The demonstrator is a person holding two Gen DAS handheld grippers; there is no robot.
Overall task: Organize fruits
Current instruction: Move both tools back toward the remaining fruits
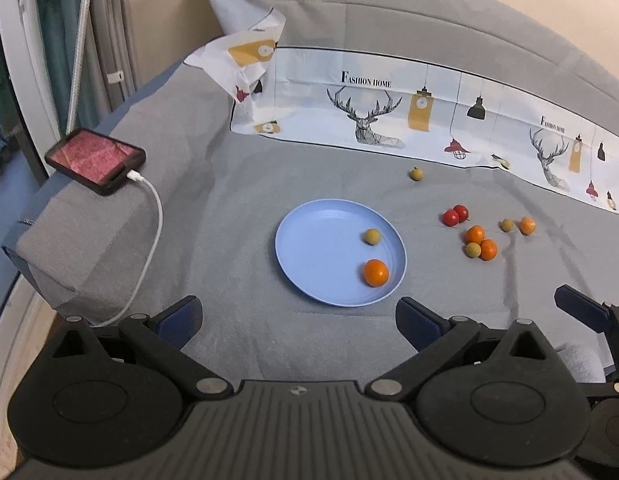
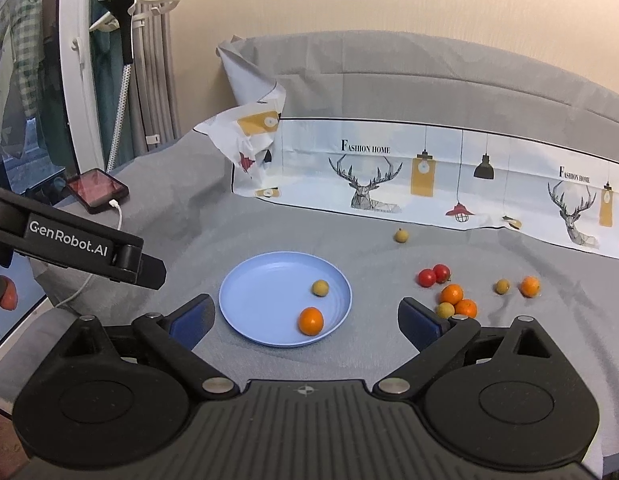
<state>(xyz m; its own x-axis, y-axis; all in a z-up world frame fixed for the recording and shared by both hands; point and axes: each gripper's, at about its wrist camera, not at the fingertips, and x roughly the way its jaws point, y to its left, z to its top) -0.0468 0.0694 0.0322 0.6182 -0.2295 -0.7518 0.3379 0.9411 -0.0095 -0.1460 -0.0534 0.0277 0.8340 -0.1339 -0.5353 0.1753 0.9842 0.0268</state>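
A light blue plate lies on the grey cloth and holds one orange and one tan longan. To its right lie two red tomatoes, a cluster of oranges with a longan, and another orange beside a longan. A lone longan sits farther back. My left gripper is open and empty, near side of the plate. My right gripper is open and empty too, just short of the plate.
A phone on a white charging cable rests on a raised grey block at the left. A printed white cloth lines the back. The left gripper's body crosses the right wrist view's left side.
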